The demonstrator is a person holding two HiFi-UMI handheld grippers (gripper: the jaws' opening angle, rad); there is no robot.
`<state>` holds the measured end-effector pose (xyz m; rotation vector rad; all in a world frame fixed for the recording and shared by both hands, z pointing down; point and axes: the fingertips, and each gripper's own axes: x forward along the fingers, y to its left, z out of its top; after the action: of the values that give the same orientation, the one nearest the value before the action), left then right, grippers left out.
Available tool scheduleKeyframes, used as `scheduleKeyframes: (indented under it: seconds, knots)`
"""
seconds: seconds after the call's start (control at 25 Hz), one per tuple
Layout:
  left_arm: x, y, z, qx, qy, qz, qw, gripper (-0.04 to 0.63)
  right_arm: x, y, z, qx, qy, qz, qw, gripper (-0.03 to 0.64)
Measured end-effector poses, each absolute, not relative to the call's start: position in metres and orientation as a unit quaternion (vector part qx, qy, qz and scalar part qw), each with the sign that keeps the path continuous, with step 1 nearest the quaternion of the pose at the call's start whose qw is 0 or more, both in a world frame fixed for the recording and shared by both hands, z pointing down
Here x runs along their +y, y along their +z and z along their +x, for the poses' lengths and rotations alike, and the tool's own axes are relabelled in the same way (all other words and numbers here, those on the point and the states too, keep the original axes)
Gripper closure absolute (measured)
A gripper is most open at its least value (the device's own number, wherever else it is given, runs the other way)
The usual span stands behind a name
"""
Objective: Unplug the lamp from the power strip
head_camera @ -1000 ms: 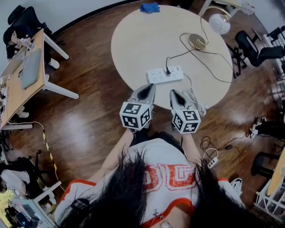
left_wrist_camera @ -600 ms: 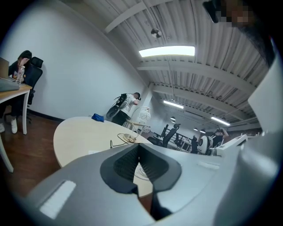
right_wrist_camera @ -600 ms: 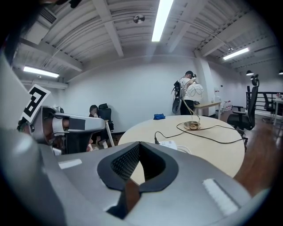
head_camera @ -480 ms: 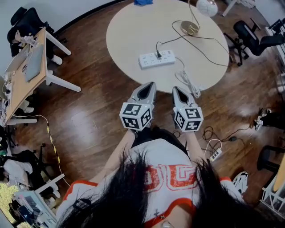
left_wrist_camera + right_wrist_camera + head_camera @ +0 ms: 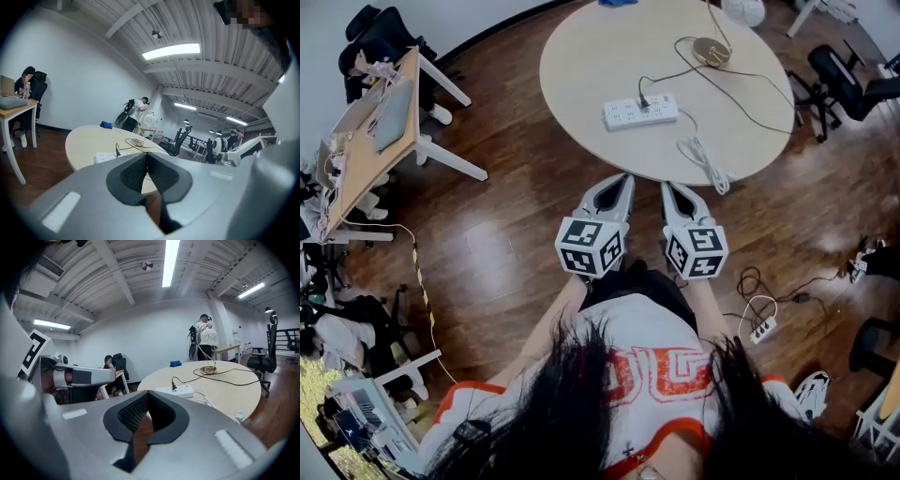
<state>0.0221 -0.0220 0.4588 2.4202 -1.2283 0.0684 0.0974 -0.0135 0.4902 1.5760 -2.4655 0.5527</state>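
A white power strip [image 5: 640,112] lies on the round table [image 5: 581,66], with the lamp's black plug [image 5: 643,101] in it. The black cord runs to the lamp's brass base [image 5: 711,51] at the far side; its white globe [image 5: 742,11] hangs beyond. My left gripper [image 5: 619,180] and right gripper [image 5: 673,187] are side by side over the floor, short of the table's near edge, both shut and empty. The right gripper view shows the strip [image 5: 177,391] and plug [image 5: 174,385] ahead of the shut jaws. In the left gripper view the strip [image 5: 105,157] sits just beyond the jaws.
A coiled white cable [image 5: 705,159] lies at the table's near right edge, and a blue cloth [image 5: 616,3] at the far edge. A wooden desk [image 5: 370,141] stands to the left. Office chairs [image 5: 848,80] stand to the right. Another strip [image 5: 762,330] and cables lie on the floor.
The table has slid farther up in the head view, so both grippers are now clear of its edge, over the floor. Both jaws stay shut.
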Motion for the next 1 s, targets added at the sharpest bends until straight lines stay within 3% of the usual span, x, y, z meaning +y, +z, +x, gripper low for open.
scheduleKeyframes:
  seconds: [1.0]
  knots:
    - [-0.018, 0.469, -0.016, -0.444, 0.033, 0.866, 0.228, 0.595, -0.005, 0.489, 0.064, -0.819, 0.187, 0.531, 0.107, 0.617]
